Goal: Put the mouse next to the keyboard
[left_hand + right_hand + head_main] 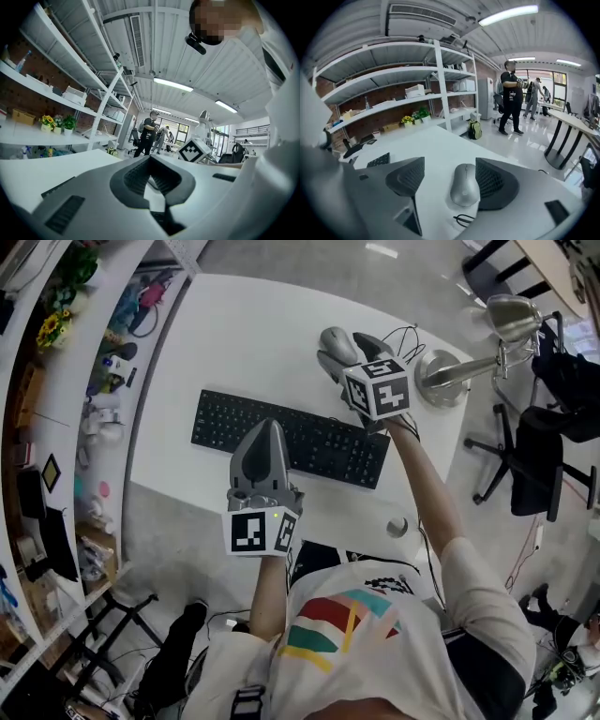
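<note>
A grey mouse (335,337) (465,185) lies on the white table (234,334), beyond the far right end of the black keyboard (291,437) (378,160). My right gripper (345,349) (450,164) is open around it: the mouse sits close against the right-hand pad, with a clear gap to the left-hand pad. My left gripper (270,429) (151,159) hovers over the keyboard's near edge, shut with nothing in it, its tips meeting at a point.
A metal desk lamp (441,367) stands right of the mouse, with thin black cables (405,334) beside it. Shelves (84,381) full of small items line the left side. A black office chair (534,456) is on the floor at right. People stand far off.
</note>
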### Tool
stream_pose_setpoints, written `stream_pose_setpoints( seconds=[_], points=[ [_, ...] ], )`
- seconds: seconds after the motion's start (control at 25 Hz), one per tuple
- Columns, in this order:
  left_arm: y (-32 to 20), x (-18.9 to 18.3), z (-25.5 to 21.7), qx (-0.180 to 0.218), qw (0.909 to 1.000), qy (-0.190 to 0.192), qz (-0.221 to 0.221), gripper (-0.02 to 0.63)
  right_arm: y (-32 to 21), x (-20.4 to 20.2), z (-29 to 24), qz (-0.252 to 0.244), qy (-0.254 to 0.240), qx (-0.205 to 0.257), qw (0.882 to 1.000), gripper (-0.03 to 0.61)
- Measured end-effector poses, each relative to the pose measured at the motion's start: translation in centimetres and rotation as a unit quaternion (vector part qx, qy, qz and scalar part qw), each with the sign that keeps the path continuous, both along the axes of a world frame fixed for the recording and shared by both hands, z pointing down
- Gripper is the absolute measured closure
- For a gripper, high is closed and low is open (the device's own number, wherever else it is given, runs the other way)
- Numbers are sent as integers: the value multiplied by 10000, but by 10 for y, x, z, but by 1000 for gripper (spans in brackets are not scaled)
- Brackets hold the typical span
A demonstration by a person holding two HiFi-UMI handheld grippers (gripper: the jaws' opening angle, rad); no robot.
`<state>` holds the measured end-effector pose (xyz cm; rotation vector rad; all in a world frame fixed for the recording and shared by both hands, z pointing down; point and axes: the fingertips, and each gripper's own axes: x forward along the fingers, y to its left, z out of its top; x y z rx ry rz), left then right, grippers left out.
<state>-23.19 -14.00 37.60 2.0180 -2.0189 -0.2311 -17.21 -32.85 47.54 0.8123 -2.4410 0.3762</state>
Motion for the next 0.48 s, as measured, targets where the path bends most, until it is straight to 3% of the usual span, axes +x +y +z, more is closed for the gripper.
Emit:
stream_pose_setpoints(
  seconds=[0.28, 0.48],
  points=[
    [-10, -22, 32, -243, 9992, 276, -131, 571, -39, -3, 66, 505, 551, -788, 9941, 261],
    [-16, -39, 39, -218, 9987, 322, -336, 571, -44, -1, 85, 604, 947, -813, 9903, 261]
  ],
)
